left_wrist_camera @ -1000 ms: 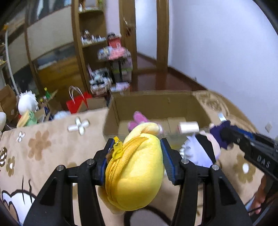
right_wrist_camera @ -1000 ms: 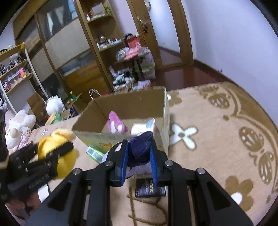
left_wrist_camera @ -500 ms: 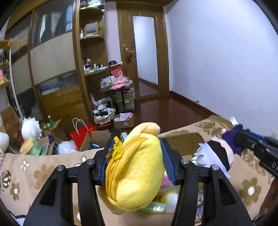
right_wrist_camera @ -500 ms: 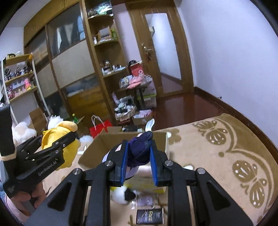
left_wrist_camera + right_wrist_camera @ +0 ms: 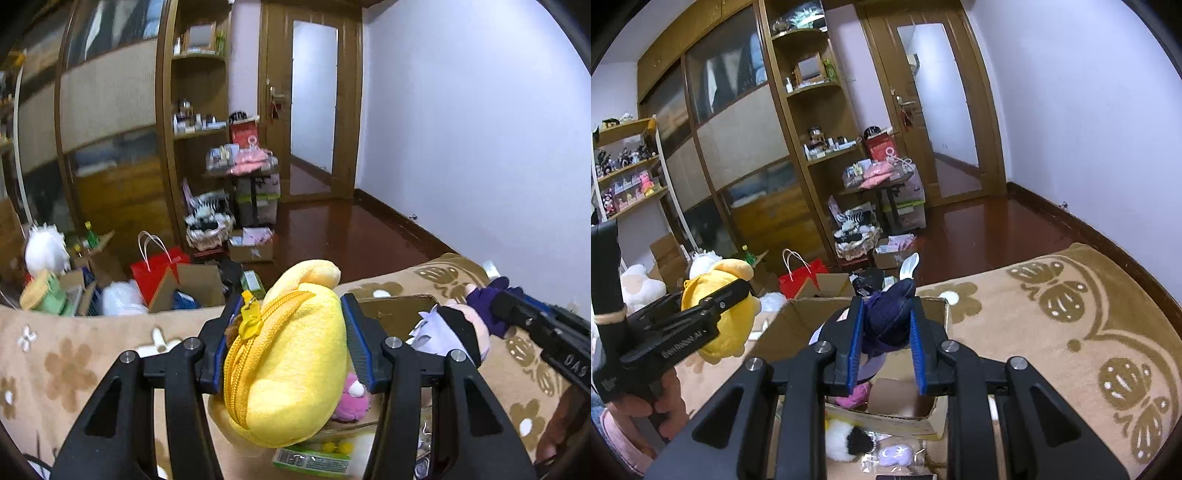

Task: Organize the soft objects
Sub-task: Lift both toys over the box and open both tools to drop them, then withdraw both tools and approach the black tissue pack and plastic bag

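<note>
Fingers [image 5: 356, 343] clenched yellow plush pouch [image 5: 288, 365], purple-hatted doll [image 5: 886, 321]; we held both over cardboard box [image 5: 938, 424]; next, lower and release.

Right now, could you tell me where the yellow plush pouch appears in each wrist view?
Left wrist: yellow plush pouch at centre bottom, clamped in the left gripper.
Right wrist: at left, mid-height, held above the beige blanket.
Shared landmark: the cardboard box, just right of the pouch.

Dim, even indoor light, soft shadows, heavy fisheye bending and dark corners, slight blur throughout.
</note>
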`<action>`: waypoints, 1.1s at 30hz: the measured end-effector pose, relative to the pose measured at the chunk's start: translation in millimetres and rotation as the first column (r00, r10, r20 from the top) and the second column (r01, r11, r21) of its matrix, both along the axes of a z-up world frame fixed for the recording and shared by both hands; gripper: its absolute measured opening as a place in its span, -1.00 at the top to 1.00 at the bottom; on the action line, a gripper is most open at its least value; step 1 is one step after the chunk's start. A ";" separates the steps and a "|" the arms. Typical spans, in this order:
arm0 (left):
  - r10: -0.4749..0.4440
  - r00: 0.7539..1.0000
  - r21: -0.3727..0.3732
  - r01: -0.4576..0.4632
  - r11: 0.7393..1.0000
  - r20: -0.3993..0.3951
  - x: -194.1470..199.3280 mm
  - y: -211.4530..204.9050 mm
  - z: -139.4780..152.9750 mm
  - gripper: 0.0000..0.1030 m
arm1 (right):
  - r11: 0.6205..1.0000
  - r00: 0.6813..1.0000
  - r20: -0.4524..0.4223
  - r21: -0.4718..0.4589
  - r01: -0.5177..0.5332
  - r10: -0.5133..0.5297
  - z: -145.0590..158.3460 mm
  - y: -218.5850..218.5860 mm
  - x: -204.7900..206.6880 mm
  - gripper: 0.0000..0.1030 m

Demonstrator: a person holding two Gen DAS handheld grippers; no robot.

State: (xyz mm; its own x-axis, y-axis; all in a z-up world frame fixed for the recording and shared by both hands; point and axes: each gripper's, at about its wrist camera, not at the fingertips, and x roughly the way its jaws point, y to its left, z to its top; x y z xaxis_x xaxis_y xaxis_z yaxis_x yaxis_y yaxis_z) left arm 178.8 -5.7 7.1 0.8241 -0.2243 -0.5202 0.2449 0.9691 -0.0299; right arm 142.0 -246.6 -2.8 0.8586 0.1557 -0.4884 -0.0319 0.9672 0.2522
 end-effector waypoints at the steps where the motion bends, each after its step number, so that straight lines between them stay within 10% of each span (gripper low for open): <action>1: 0.000 1.000 -0.002 0.000 1.000 -0.009 2.8 1.4 -2.8 0.00 | 1.000 1.000 -0.006 -0.008 0.000 0.000 -2.7 0.4 3.0 0.53; 16: -0.012 0.989 0.027 0.016 1.000 -0.148 16.0 0.0 -40.6 -0.06 | 0.993 0.994 -0.073 -0.079 -0.089 0.083 -31.7 27.8 25.2 0.52; 28: -0.018 0.981 0.022 0.022 1.000 -0.195 13.8 -2.0 -51.2 -0.53 | 0.996 0.984 -0.164 -0.047 -0.075 0.067 -48.2 19.0 28.5 0.44; 33: -0.016 0.981 0.055 0.027 0.998 -0.191 8.2 -5.7 -52.3 -0.57 | 0.997 0.983 -0.172 -0.030 -0.076 0.070 -48.6 15.5 27.8 0.17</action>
State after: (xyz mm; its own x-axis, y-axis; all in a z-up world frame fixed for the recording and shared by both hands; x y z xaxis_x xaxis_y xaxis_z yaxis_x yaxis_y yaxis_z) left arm 187.0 -11.4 -45.3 0.7038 -0.2063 -0.6798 0.2605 0.9652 -0.0232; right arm 169.8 -231.1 -51.4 0.7494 0.1946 -0.6328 -0.0625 0.9723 0.2251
